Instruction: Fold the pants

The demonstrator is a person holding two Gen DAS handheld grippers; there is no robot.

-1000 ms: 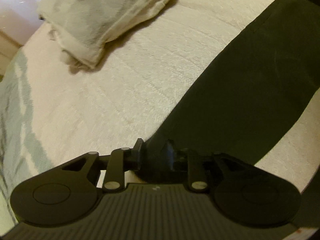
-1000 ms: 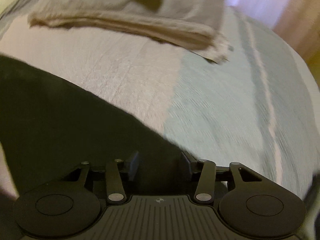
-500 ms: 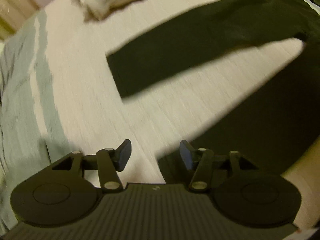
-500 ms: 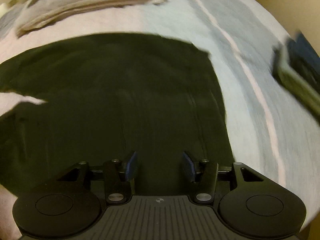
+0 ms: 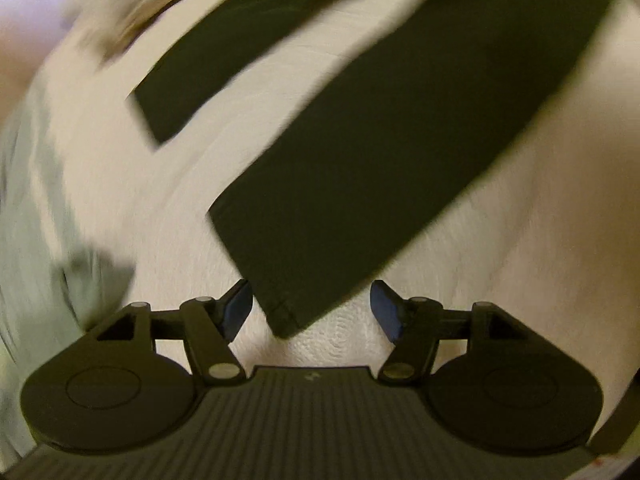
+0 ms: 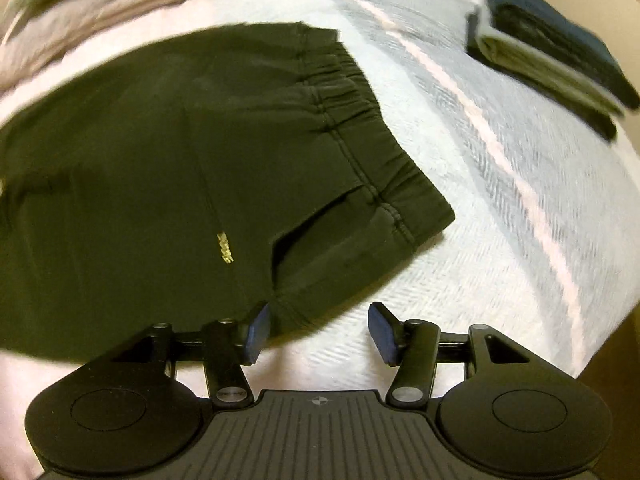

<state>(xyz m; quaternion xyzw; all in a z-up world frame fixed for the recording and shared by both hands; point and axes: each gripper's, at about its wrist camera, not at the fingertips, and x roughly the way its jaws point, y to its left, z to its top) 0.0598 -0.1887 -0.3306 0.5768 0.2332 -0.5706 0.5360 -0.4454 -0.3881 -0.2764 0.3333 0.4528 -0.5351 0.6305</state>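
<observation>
Dark green pants lie spread flat on the bed. Both legs show in the left wrist view, splayed apart, and the near leg's hem ends between the fingers of my left gripper, which is open and holds nothing. The right wrist view shows the elastic waistband, a side pocket and a small yellow logo. My right gripper is open just in front of the waist's near corner, its left fingertip close to the cloth.
A white and pale blue bedspread covers the bed. Crumpled beige bedding lies at the far side. A stack of folded clothes sits at the far right of the bed. The bed's edge drops off at the right.
Both grippers were shut on the pants a second ago. They have let go, opened wide and drawn back, so the hem and the waist now lie flat on the bed.
</observation>
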